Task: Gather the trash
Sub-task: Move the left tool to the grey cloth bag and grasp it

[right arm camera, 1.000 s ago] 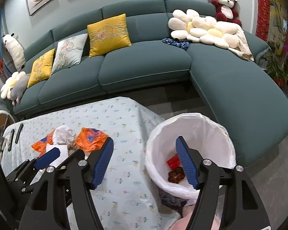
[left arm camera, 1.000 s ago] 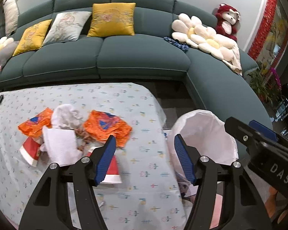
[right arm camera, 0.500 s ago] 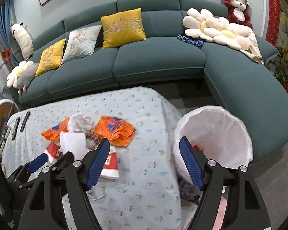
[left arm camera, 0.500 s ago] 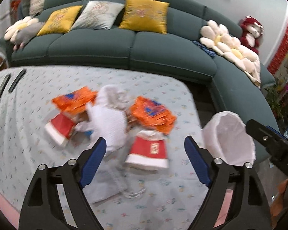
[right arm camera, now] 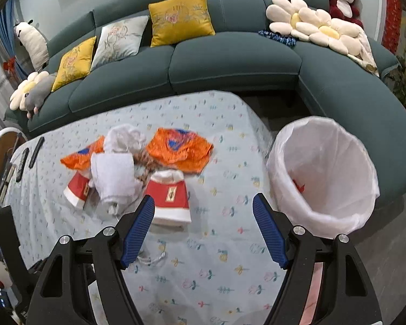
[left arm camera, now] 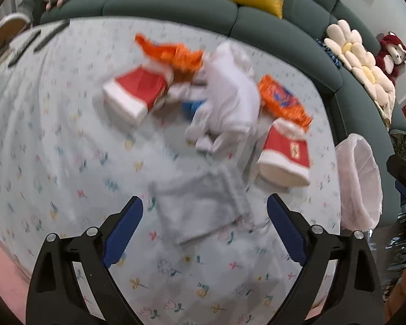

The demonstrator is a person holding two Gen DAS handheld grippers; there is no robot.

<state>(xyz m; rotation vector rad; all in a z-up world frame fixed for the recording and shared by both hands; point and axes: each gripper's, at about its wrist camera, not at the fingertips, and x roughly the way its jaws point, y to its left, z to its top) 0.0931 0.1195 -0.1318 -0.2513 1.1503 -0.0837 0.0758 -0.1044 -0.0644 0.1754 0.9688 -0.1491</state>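
Trash lies in a heap on the flowered tablecloth [right arm camera: 192, 254]: two orange wrappers [right arm camera: 180, 149] [left arm camera: 282, 103], two red-and-white cartons [right arm camera: 170, 199] [left arm camera: 134, 89], crumpled white paper [right arm camera: 115, 174] [left arm camera: 227, 103] and a clear flat plastic bag [left arm camera: 200, 203]. A bin with a white liner [right arm camera: 324, 173] [left arm camera: 358, 187] stands off the table's right edge, with red trash inside. My left gripper [left arm camera: 204, 227] is open and empty, just above the clear bag. My right gripper [right arm camera: 203, 230] is open and empty, above the table in front of the near carton.
A dark green corner sofa [right arm camera: 230, 62] with yellow and grey cushions, flower cushions and plush toys runs behind the table. Remote controls [right arm camera: 27, 157] lie at the table's far left. A round stool [right arm camera: 2, 146] stands past the left edge.
Both grippers swung left, away from the bin and toward the trash heap. The left one dropped low over the table and opened wider; the clear bag now lies between its fingers.
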